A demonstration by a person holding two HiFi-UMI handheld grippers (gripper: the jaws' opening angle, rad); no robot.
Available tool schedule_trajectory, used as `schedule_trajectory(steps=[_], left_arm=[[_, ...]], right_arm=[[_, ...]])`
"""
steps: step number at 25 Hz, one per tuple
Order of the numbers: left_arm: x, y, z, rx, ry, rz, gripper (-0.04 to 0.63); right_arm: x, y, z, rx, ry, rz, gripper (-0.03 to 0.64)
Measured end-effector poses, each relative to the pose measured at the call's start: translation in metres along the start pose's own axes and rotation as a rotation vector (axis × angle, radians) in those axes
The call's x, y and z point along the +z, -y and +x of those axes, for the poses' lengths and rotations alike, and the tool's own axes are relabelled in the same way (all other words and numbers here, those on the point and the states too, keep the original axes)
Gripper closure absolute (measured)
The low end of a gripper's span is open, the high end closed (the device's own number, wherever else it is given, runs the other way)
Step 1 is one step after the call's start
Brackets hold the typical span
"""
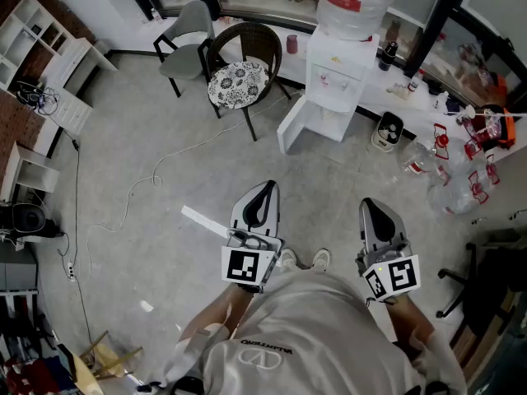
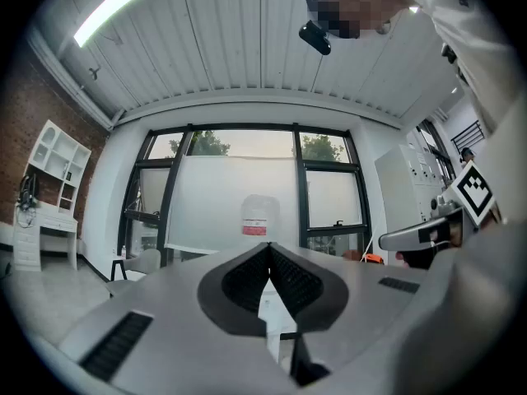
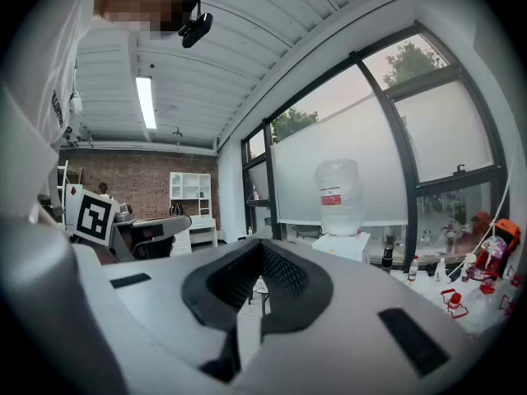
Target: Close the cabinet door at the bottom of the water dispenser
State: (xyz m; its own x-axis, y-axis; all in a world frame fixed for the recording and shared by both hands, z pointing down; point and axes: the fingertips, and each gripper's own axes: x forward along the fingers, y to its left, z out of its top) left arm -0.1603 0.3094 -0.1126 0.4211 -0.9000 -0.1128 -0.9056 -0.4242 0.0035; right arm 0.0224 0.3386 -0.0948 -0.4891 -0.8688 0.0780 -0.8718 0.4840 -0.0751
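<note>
Two empty grippers hover near, left gripper [image 1: 265, 189] and right gripper [image 1: 372, 206], each with jaws pressed together. Far off, the cabinet door [image 1: 293, 127] under the water dispenser [image 1: 336, 74] stands open leftward.

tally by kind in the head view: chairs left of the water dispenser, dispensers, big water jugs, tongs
chairs: 2, the grey chair and the wicker chair
water dispenser: 1
water jug: 1
tongs: 2, left tongs and right tongs
total: 6
</note>
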Motion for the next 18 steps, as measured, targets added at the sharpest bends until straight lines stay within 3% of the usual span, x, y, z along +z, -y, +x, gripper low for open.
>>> schedule_trajectory(steps=[7, 18], left_arm=[[0.0, -0.011, -0.005, 0.009, -0.009, -0.001, 0.588], [-0.007, -0.031, -0.014, -0.039, -0.005, -0.005, 0.588]], right_arm=[[0.001, -0.006, 0.005, -0.005, 0.013, 0.053, 0.603], [-0.009, -0.03, 0.021, -0.014, 0.007, 0.02, 0.603]])
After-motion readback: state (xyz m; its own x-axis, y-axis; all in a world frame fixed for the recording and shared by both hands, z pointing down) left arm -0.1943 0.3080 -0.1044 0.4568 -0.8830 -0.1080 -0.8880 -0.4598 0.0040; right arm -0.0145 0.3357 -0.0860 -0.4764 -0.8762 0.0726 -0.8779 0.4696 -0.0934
